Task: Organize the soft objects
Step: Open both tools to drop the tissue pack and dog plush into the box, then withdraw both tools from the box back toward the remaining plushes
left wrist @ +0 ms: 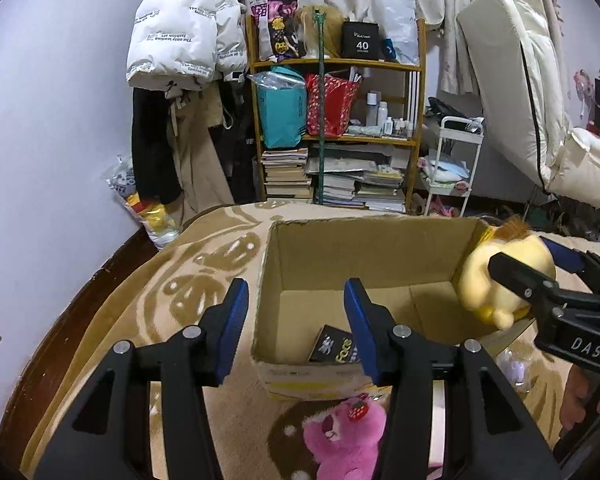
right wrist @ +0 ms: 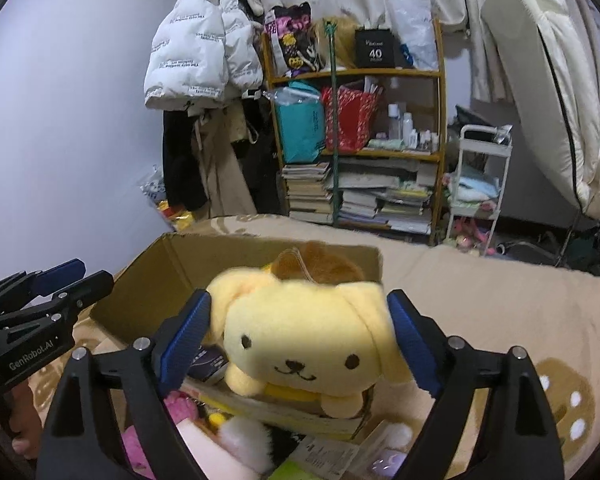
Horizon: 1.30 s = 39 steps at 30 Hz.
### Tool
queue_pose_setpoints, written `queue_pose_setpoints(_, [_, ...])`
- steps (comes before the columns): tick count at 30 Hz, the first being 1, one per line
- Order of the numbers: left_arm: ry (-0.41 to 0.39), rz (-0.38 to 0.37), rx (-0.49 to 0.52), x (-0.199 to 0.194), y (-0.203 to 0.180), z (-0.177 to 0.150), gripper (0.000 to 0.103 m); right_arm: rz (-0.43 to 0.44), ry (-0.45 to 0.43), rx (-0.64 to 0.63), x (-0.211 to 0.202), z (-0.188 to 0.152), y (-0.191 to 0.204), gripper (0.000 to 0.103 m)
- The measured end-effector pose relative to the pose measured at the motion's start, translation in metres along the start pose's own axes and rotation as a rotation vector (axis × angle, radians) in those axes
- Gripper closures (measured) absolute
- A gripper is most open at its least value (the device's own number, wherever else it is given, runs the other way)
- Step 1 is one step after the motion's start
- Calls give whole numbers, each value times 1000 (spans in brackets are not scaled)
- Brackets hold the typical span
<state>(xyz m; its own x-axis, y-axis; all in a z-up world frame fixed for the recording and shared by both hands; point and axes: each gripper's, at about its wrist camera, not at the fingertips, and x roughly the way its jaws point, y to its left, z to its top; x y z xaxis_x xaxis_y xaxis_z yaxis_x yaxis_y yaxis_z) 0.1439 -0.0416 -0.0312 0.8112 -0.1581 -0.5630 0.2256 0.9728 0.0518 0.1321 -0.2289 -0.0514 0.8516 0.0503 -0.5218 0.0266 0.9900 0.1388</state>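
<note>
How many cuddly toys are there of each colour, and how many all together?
Yellow: 1, the yellow dog plush held in the right gripper at the cardboard box.
Pink: 1, the pink bear plush on the blanket in front of the box.
Black and white: 1, a fuzzy plush, only partly seen.
Total: 3 that I can tell.
</note>
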Motion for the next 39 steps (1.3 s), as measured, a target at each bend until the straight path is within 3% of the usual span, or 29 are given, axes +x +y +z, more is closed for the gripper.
queue_pose_setpoints(4, [-2,22,-3,-7,2,-2,38,9,-8,3,-5,-1,1,0])
queue_pose_setpoints(9, [-25,37,9,-21,2,-4,18,9,-30,11,-18,0,4,0])
queue_pose_setpoints(13, [-25,36,7,-35,4,-10,11,7,-31,22,-32,-2,7,0])
queue_pose_setpoints(21, [-5,44,17,-61,7,-20,4,-13,-46,0,-65,-8,17,0])
queue_pose_setpoints(31, [-17,13,29,-105,10,-28,3,-28,-49,15,-104,-21,34,0])
queue_pose_setpoints(39, [52,33,66,-119,9,-43,3,-2,-2,52,-128,-36,35,0])
